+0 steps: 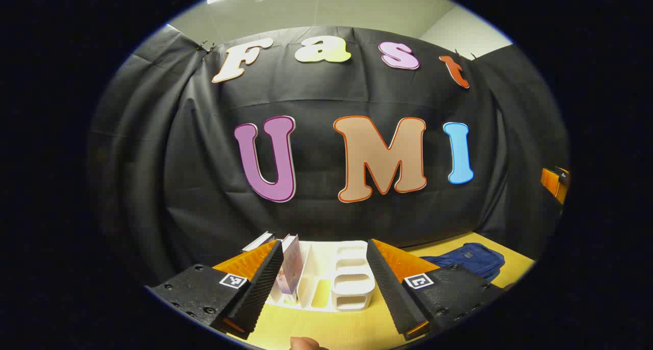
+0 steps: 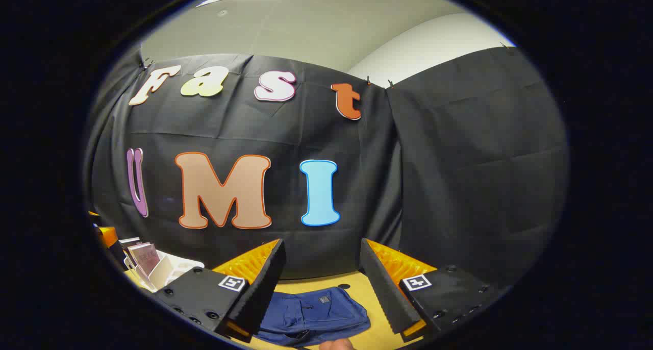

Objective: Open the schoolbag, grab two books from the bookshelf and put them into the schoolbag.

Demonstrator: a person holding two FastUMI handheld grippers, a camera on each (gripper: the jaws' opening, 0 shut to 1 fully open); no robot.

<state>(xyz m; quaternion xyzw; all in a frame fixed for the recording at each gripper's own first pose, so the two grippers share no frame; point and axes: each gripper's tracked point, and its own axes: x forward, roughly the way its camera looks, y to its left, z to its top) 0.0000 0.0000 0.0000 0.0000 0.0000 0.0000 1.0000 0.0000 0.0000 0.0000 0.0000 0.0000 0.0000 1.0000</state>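
Observation:
A white bookshelf (image 1: 336, 276) stands on the yellow table (image 1: 326, 329), straight ahead of my left gripper (image 1: 325, 268), which is open and holds nothing. A book with a pinkish cover (image 1: 291, 264) stands upright in the shelf's left slot. To the right lies the blue schoolbag (image 1: 467, 258), flat on the table. In the right gripper view the schoolbag (image 2: 314, 314) lies just beyond and below my right gripper (image 2: 321, 273), whose fingers are spread apart and empty. The bookshelf (image 2: 168, 271) with its books (image 2: 145, 255) sits at the far left there.
The booth's black cloth wall closes off the back and right side of the table. Part of the other gripper (image 1: 555, 182) shows at the right edge of the left gripper view. A fingertip (image 1: 306, 344) peeks in at the bottom.

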